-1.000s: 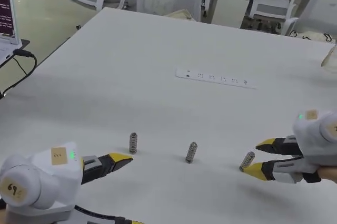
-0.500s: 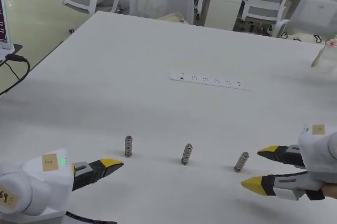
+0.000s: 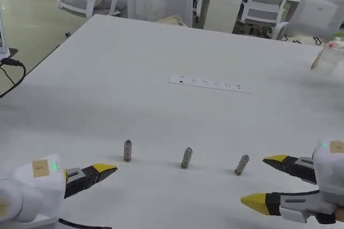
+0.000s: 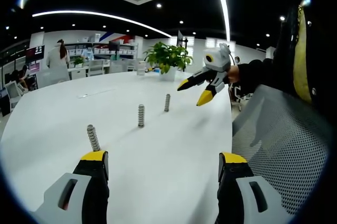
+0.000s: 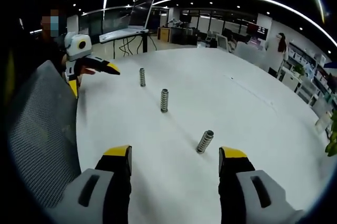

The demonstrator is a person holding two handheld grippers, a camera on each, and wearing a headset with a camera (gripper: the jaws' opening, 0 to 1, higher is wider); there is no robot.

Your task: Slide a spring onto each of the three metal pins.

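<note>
Bright overhead light, soft shadows, perhaps slight edge blur.

Plain white table [image 3: 134,68], a white power strip [image 3: 209,84] barely standing out on it, and the left spring [image 3: 127,150], middle spring [image 3: 186,158] and right spring [image 3: 242,165] show silvery grey with fine dark coil banding. The left gripper [image 3: 102,171] and right gripper [image 3: 263,180] both wear white bodies and black jaws tipped bright yellow, a small green light glowing on each.

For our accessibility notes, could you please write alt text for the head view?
Three springs stand in a row on a white table, the left gripper at lower left and the right gripper at lower right, both open and empty. A white power strip lies beyond them.
</note>
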